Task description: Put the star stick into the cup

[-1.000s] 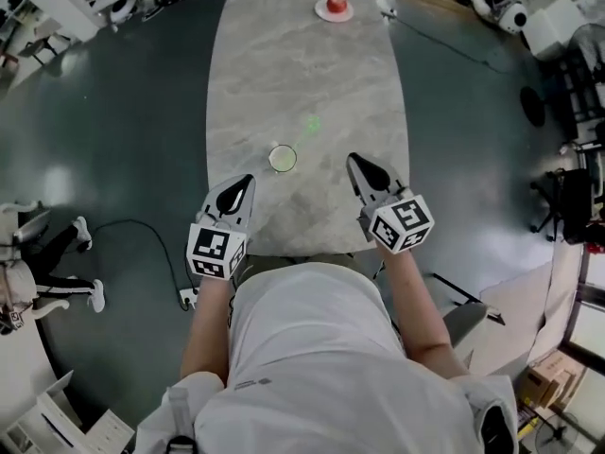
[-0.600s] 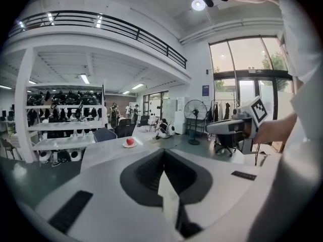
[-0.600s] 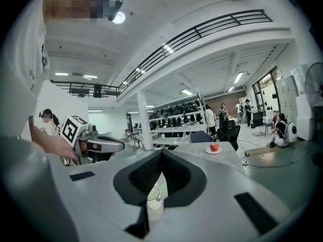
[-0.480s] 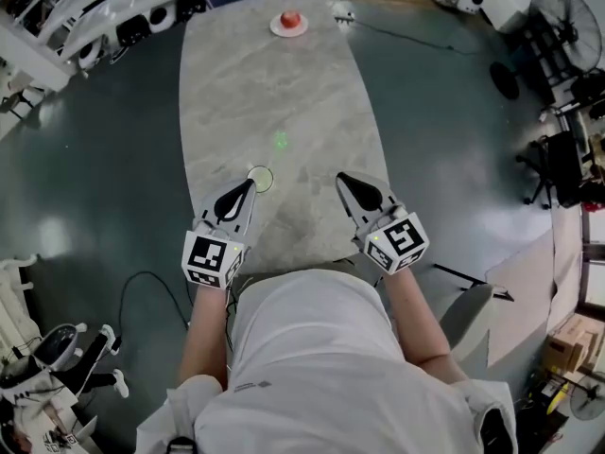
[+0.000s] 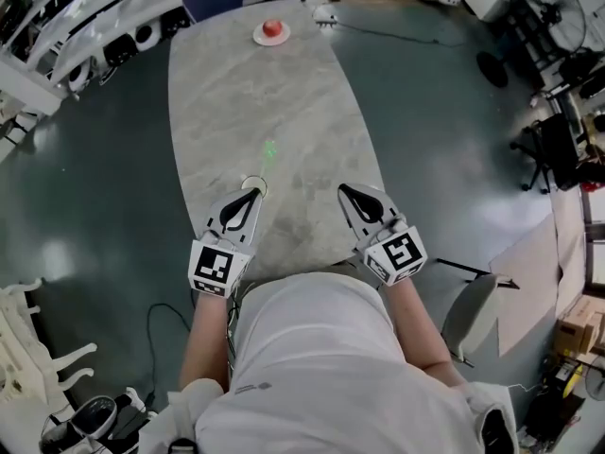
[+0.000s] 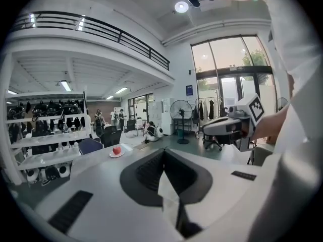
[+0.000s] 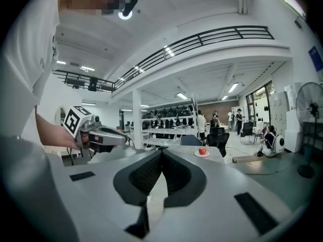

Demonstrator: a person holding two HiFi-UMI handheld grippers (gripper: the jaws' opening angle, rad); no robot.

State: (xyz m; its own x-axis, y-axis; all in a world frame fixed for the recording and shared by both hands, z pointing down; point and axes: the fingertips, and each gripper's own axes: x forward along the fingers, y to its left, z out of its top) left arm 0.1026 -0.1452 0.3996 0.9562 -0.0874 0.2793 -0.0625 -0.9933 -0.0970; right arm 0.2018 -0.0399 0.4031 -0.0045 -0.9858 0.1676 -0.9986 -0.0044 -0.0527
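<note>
step: pretty much the start, I'd say, since nothing was picked up and both grippers hung over the near end of the table point(image 5: 293, 93)
left gripper point(image 5: 249, 199): jaws pinched tip to tip, empty, nose right at the near side of the cup point(image 5: 253, 186)
right gripper point(image 5: 351, 193): same deal, closed on nothing, off to the right of the cup
stick point(image 5: 269, 149): small green blur lying on the table a bit past the cup, not touching it
next: my guess was one gripper had to open, reach past the cup, come in low and pinch the stick
watch out: stick looked thin and flat, so easy to miss
</note>
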